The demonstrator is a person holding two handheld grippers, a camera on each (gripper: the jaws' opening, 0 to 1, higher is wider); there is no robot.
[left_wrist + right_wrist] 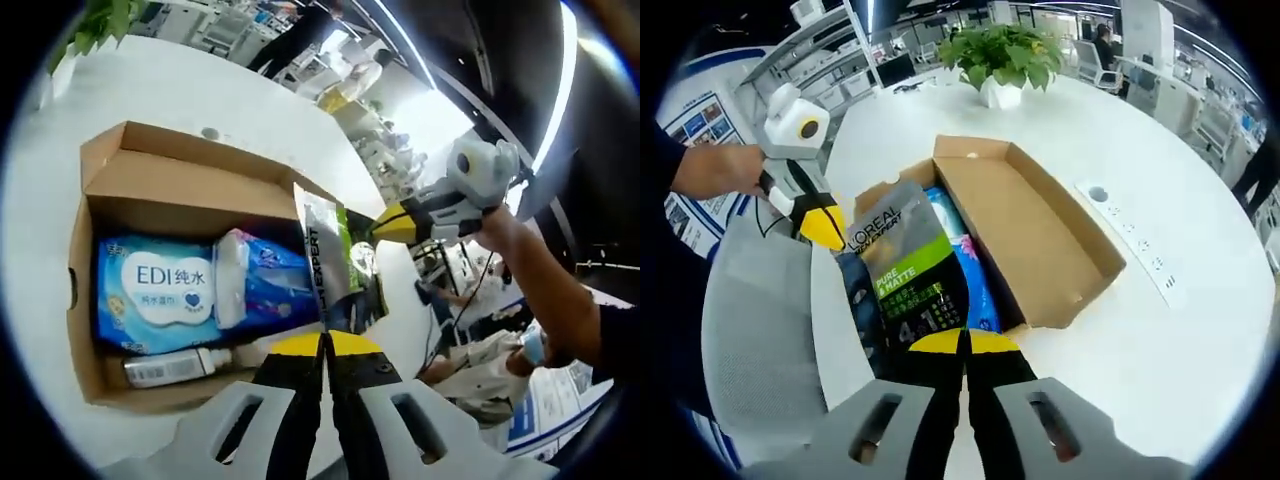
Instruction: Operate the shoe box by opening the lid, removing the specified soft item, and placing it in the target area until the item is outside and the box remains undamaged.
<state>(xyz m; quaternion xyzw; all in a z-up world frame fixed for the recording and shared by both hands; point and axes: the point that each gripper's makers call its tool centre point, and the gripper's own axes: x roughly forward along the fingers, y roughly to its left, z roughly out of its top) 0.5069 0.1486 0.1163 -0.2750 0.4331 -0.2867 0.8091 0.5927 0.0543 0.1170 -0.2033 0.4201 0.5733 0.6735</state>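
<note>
The white desk (1160, 330) carries an open cardboard box (1030, 225), its lid folded back flat; a potted plant (1002, 55) stands at the desk's far edge and a grey chair (760, 330) sits beside it. In the left gripper view the box (120, 200) holds a blue wipes pack (155, 295), a second blue-and-white pack (260, 280) beside it, and a small bottle (170, 368) lying along the near wall. A flat L'Oreal pouch (910, 275) stands up out of the box, seen edge-on (325, 255) from the left. The right tool (962, 345) is clamped on the pouch's lower edge. The left tool (324, 345) has its jaws together at the pouch's edge, and its yellow tip (825, 228) shows just beside the pouch's top corner.
</note>
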